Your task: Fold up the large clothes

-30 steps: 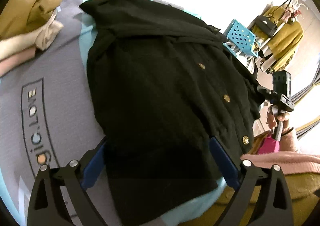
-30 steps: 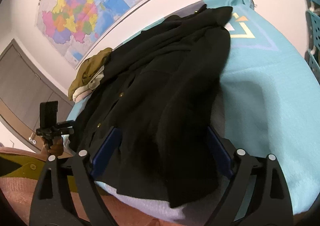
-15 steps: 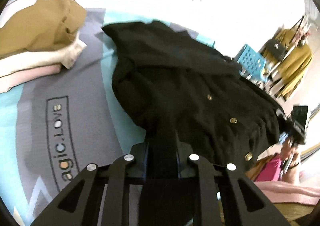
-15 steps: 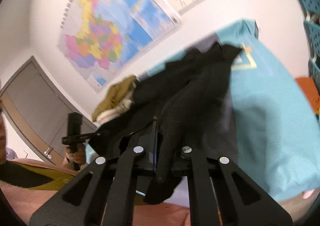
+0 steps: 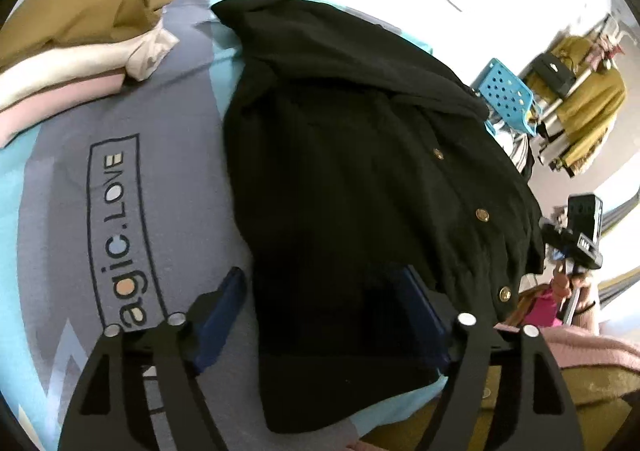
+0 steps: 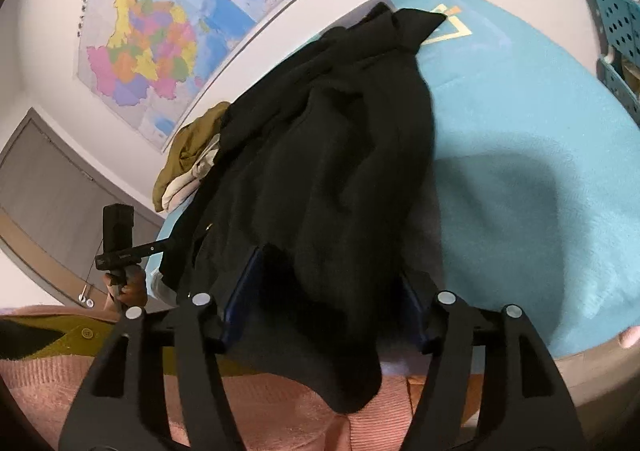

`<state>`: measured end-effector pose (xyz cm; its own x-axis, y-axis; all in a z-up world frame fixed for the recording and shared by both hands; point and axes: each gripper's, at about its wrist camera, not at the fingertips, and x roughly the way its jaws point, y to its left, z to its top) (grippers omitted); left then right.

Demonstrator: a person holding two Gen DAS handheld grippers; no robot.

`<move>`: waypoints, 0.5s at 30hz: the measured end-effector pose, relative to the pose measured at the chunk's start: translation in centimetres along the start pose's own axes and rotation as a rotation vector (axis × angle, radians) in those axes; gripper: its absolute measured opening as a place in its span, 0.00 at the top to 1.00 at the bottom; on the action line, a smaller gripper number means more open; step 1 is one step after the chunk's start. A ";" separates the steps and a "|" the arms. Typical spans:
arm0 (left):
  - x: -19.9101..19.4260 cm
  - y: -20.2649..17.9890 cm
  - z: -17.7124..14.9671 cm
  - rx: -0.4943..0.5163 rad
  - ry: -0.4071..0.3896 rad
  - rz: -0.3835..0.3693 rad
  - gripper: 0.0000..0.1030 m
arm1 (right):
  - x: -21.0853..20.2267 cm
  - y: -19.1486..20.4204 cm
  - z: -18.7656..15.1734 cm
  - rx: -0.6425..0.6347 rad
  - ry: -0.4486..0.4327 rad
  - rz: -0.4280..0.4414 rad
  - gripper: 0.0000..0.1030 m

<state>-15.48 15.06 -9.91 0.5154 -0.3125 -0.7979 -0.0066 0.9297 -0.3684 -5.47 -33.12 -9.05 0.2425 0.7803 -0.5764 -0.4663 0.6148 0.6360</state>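
A large black coat (image 5: pixel 360 171) with gold buttons lies spread on the teal and grey table cloth (image 5: pixel 132 123). Its near hem hangs over the table's front edge. My left gripper (image 5: pixel 322 279) straddles the hem's left part. Its jaws are opening, the fabric lies loose between them, and the blue pads (image 5: pixel 224 315) are off the fabric. In the right wrist view the coat (image 6: pixel 328 155) runs away from me, a fold of its right side drooping between the jaws of my right gripper (image 6: pixel 332 267). Those jaws are opening too and do not pinch the cloth.
A stack of folded clothes (image 5: pixel 80 39), olive on top of cream and pink, sits at the far left of the table. A blue perforated basket (image 5: pixel 506 95) and a clothes rack (image 5: pixel 580 99) stand beyond the right edge. A map (image 6: pixel 168 23) hangs on the wall. The person's pink sleeve (image 6: pixel 280 411) lies below the grippers.
Half a second ago both grippers were shut on the coat's hem, and before that they stood open. Now both have spread again and the fabric rests slack between their jaws.
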 end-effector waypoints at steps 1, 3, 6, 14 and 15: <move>0.2 -0.4 0.0 0.013 0.000 0.000 0.21 | 0.1 0.3 0.1 -0.014 0.009 0.018 0.36; 0.6 -1.1 0.2 0.033 -0.002 -0.003 0.21 | 0.6 0.7 0.3 -0.025 0.009 0.023 0.35; 1.1 -1.9 0.3 0.050 -0.016 0.041 0.65 | 1.5 1.1 0.3 -0.029 0.031 0.050 0.62; -3.0 -1.1 0.9 -0.073 -0.121 -0.043 0.81 | -3.5 3.8 1.1 -0.014 -0.156 0.203 0.93; -4.0 -1.3 1.0 -0.072 -0.146 -0.050 0.81 | -4.6 4.7 1.3 -0.030 -0.190 0.214 0.93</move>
<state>-16.65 15.26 -5.78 0.6355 -0.3218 -0.7018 -0.0362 0.8956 -0.4434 -7.66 -33.70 -2.76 0.2899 0.9011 -0.3225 -0.5484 0.4326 0.7156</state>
